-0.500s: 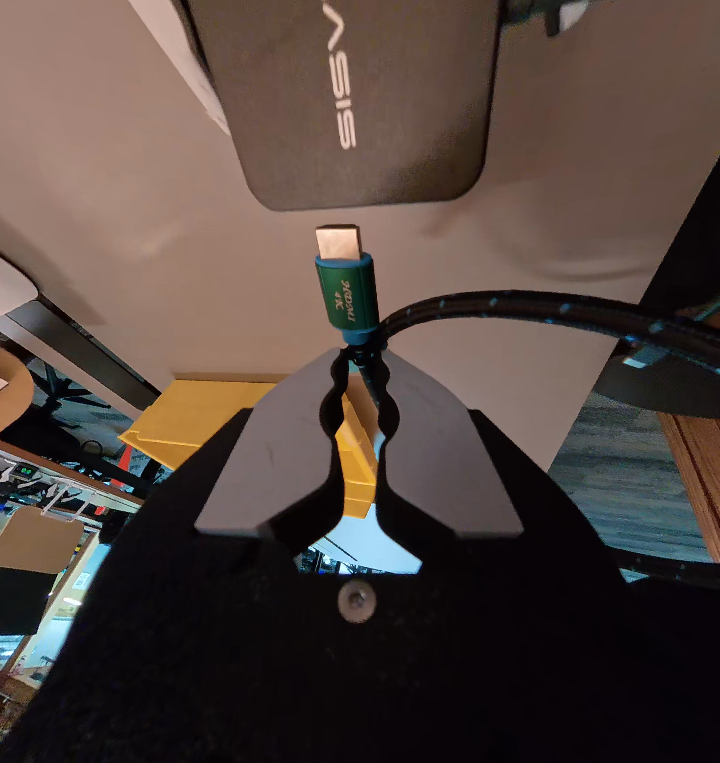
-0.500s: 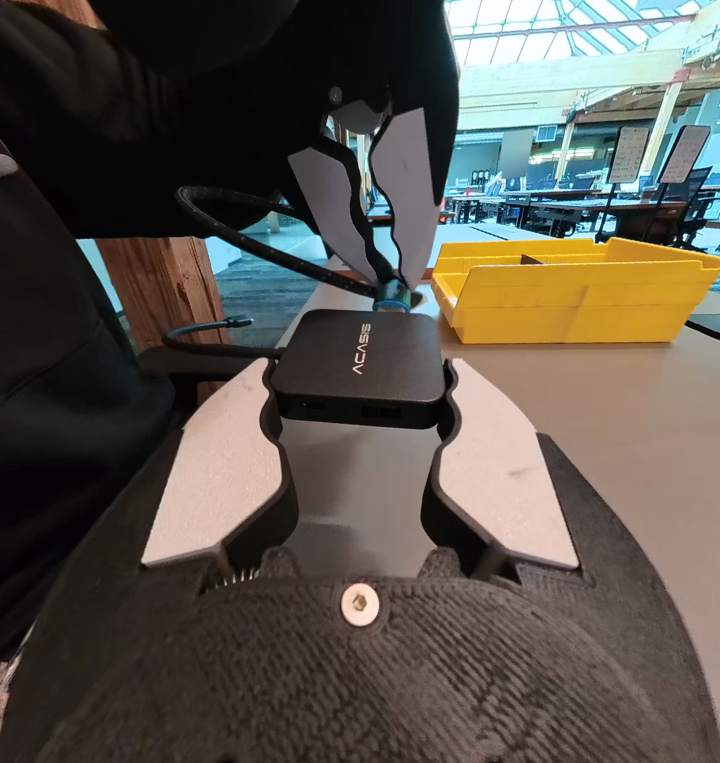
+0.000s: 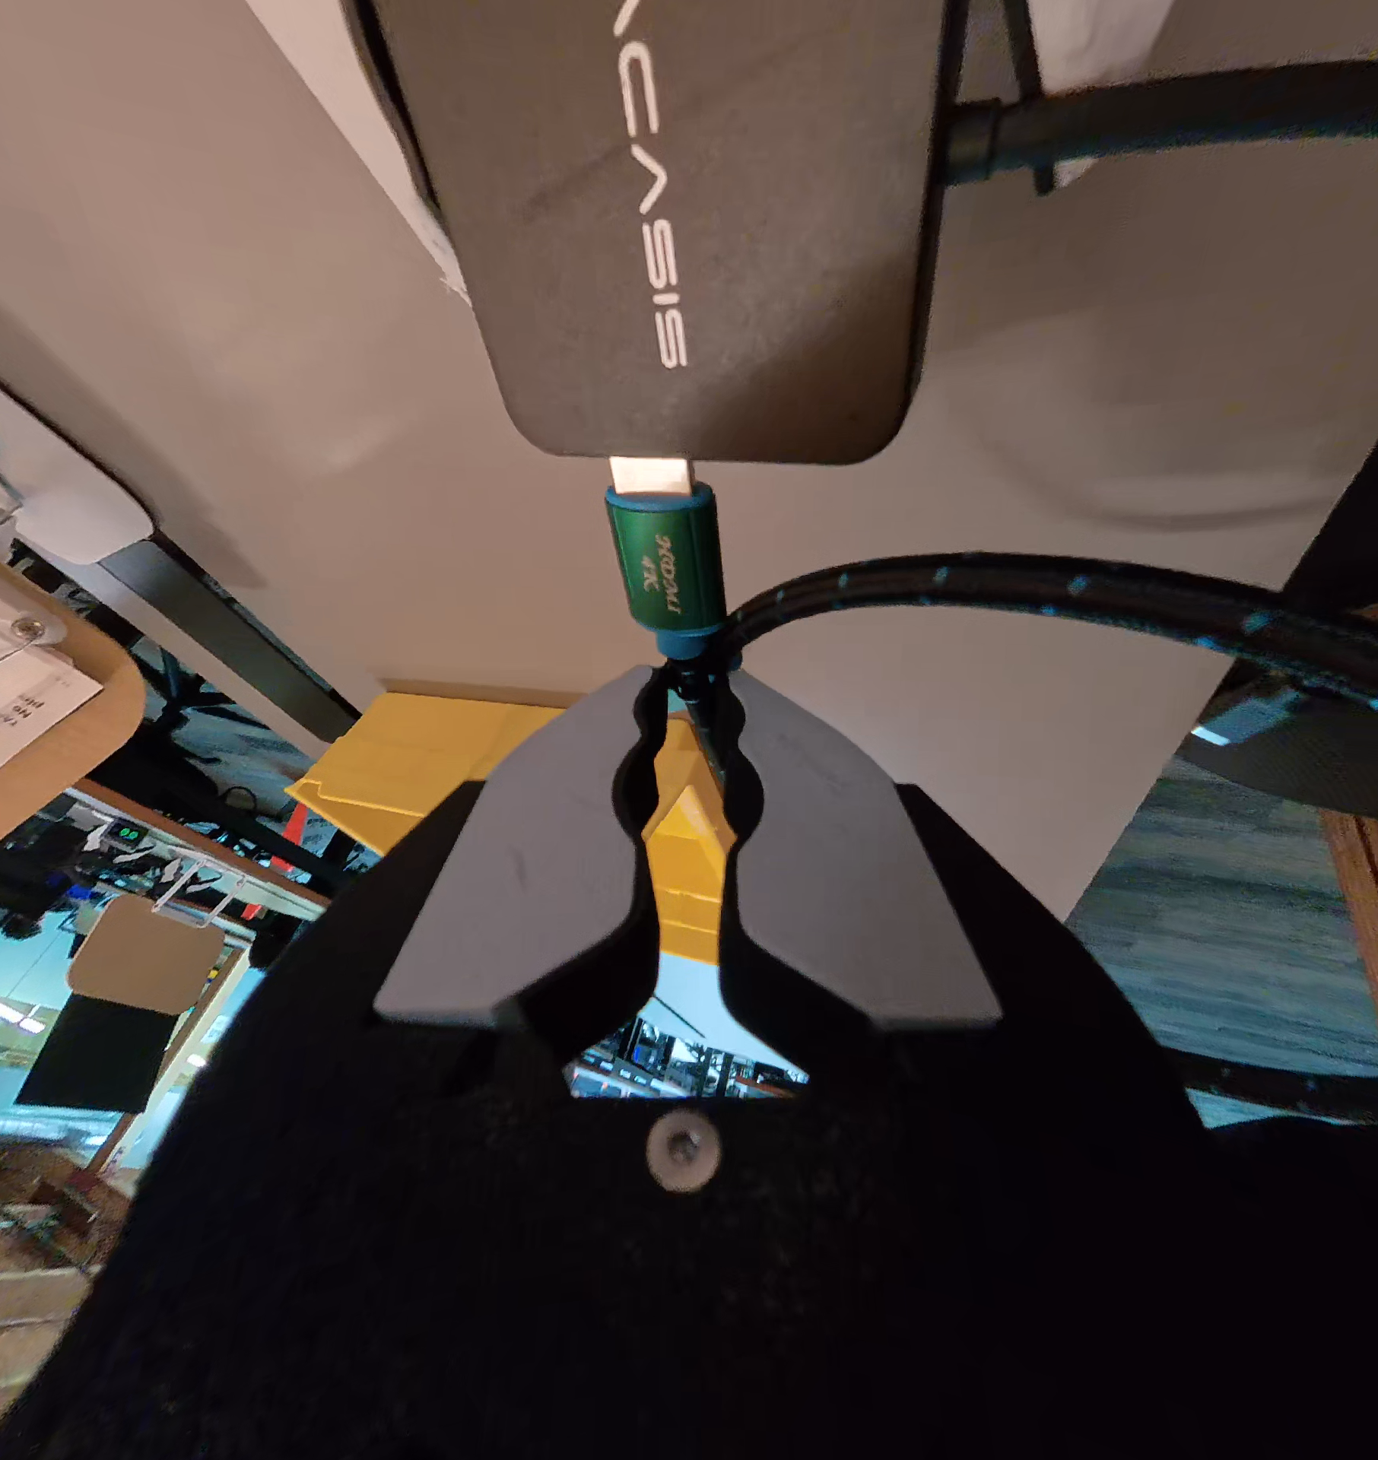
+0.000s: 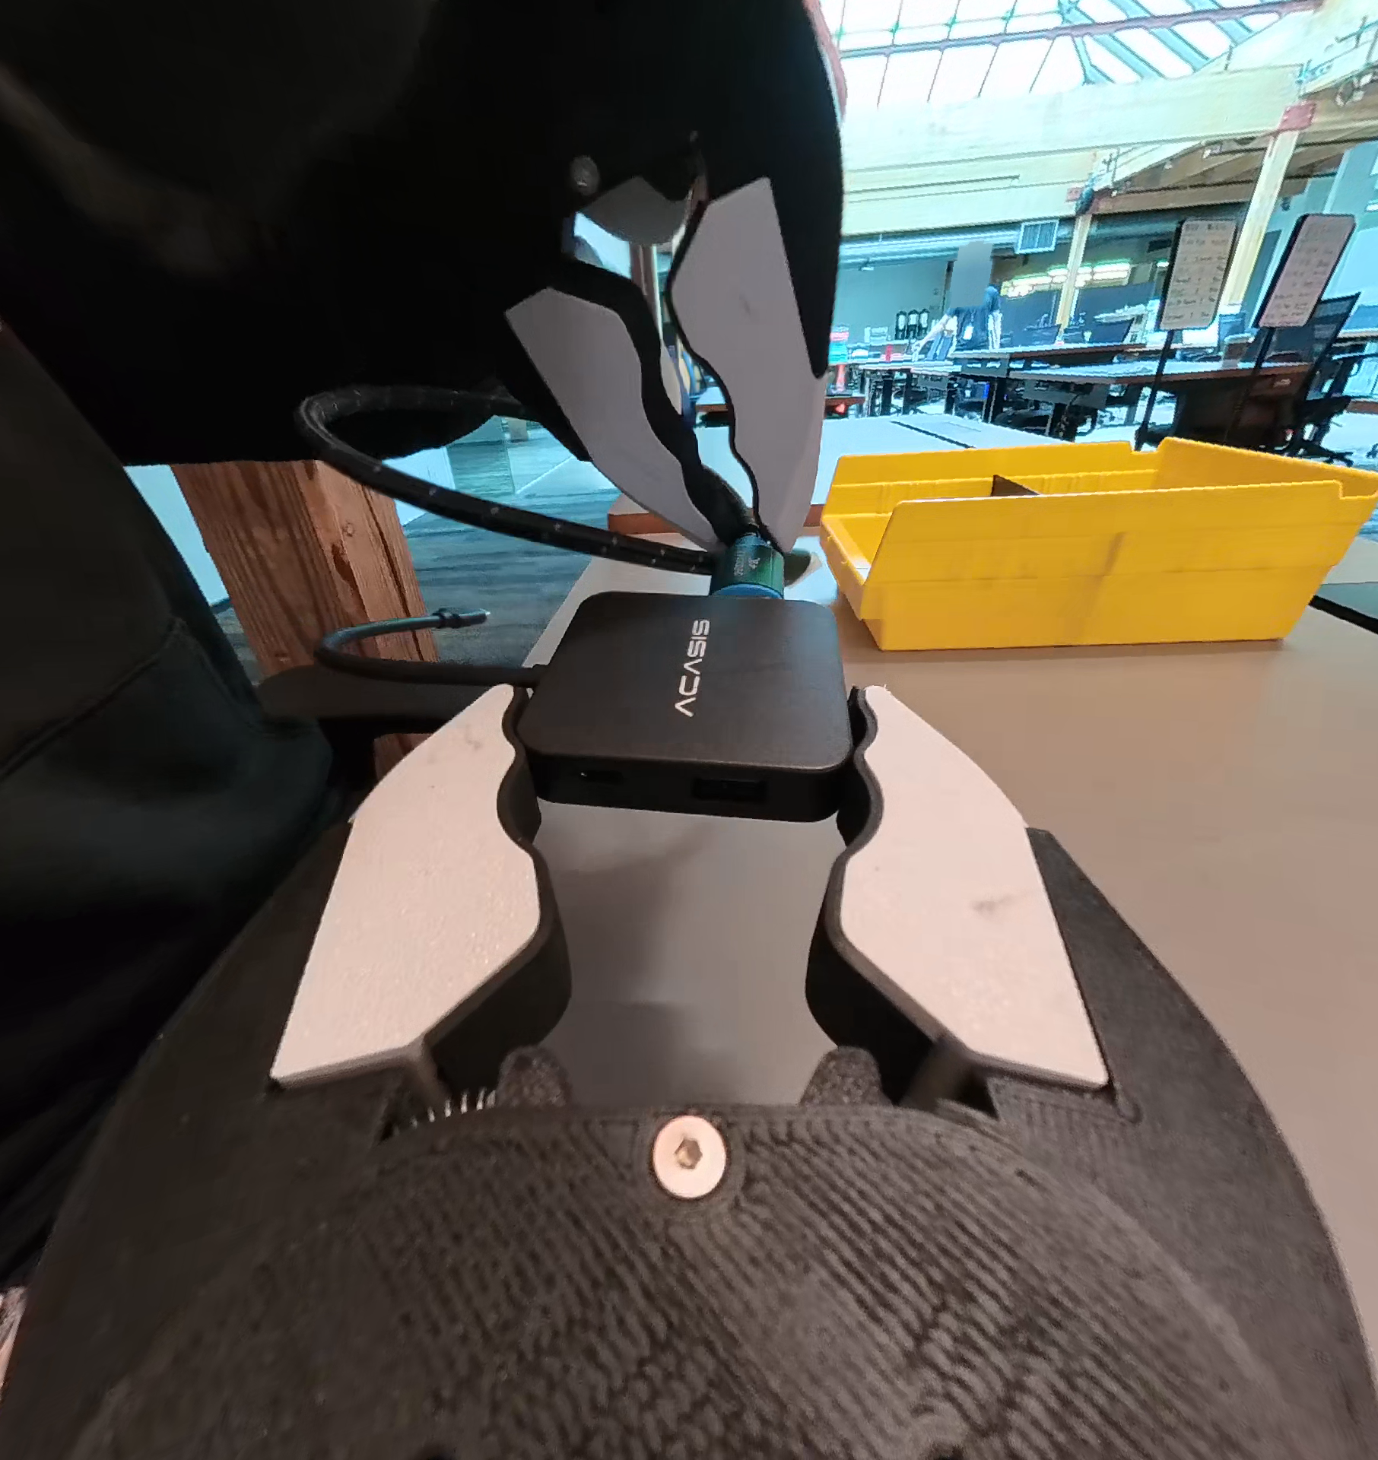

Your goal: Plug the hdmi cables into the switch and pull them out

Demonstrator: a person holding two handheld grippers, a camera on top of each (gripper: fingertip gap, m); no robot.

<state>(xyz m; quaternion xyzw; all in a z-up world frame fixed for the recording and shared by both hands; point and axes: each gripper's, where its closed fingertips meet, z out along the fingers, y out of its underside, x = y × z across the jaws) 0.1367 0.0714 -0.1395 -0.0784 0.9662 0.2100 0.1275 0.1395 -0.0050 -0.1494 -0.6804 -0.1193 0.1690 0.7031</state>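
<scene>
A: Report finger states.

B: My right gripper (image 4: 690,758) has its fingers clamped on the sides of the flat black rectangular switch (image 4: 694,687), which lies on the grey table (image 4: 1144,790) at frame centre. My left gripper (image 3: 690,679) has its fingers closed on the black braided HDMI cable (image 3: 1065,585) just behind its green metal plug (image 3: 666,565).

A: Plug position?

B: Its metal tip meets the switch's edge. A yellow plastic bin (image 4: 1104,553) sits at right.

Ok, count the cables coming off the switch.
2. A braided HDMI cable with a green plug enters the switch edge nearest the left gripper. A thin black lead exits its side. Other ports may be hidden.
</scene>
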